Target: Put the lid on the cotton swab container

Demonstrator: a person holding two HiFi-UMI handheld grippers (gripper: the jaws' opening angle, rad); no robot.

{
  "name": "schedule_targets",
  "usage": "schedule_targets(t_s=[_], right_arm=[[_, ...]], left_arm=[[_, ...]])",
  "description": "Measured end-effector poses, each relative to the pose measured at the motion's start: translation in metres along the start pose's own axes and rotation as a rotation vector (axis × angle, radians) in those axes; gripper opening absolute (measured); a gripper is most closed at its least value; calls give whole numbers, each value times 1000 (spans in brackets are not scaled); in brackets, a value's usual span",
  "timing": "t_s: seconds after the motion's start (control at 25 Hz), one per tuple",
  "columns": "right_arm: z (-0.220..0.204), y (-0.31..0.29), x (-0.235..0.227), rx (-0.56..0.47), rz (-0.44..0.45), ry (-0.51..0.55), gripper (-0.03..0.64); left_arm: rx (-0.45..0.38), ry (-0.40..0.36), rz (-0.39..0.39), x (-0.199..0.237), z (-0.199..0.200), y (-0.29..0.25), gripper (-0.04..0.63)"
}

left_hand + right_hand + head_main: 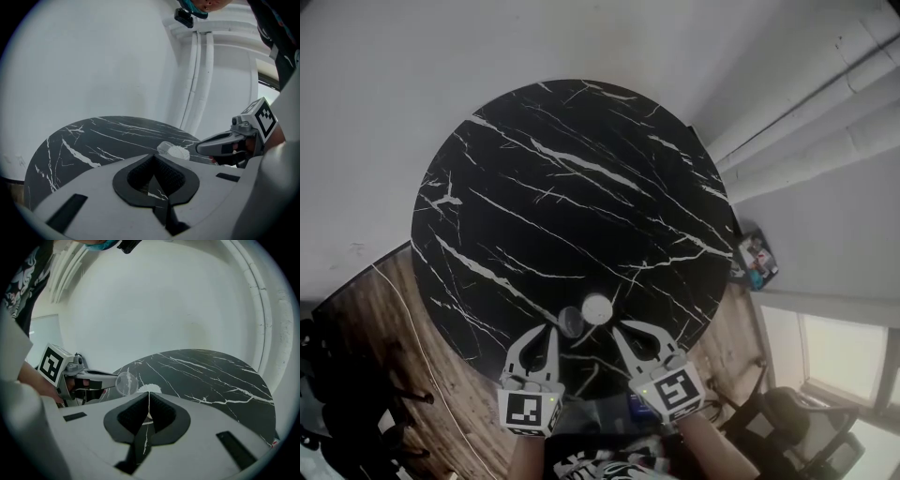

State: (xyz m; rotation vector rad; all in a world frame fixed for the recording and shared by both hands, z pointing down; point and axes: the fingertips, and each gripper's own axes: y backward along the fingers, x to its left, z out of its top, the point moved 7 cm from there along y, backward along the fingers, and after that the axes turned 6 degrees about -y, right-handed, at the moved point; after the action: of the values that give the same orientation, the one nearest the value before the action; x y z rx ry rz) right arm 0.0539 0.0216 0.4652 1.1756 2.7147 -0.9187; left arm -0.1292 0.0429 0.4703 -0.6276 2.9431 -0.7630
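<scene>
Two grippers sit at the near edge of the round black marble counter (562,187), each in a person's hand. Left gripper (547,328): jaws closed on the rim of the clear round lid (570,322). The head view shows the lid only as a grey disc just right of the tips. The right gripper view shows it better: the lid (125,383) is off the counter, tilted, sticking out past the jaw tips. Right gripper (622,328): jaws together, nothing between them, only a thin slit showing in its own view. Cotton swab container (596,308) stands on the counter just past both sets of tips, open, white swab heads showing, with the lid just beside it and not on it. Left gripper view has the container (179,151) between its own tips and the right gripper. Farther out are bare marble, then wood floor, a white wall and pipes (806,112).
</scene>
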Motion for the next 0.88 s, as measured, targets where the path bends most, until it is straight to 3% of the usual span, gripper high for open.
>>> schedule_targets(t_s=[0.88], right_arm=[[7, 0, -5, -32, 2, -4, 17]], left_arm=[[-32, -8, -29, -12, 14, -11, 12]])
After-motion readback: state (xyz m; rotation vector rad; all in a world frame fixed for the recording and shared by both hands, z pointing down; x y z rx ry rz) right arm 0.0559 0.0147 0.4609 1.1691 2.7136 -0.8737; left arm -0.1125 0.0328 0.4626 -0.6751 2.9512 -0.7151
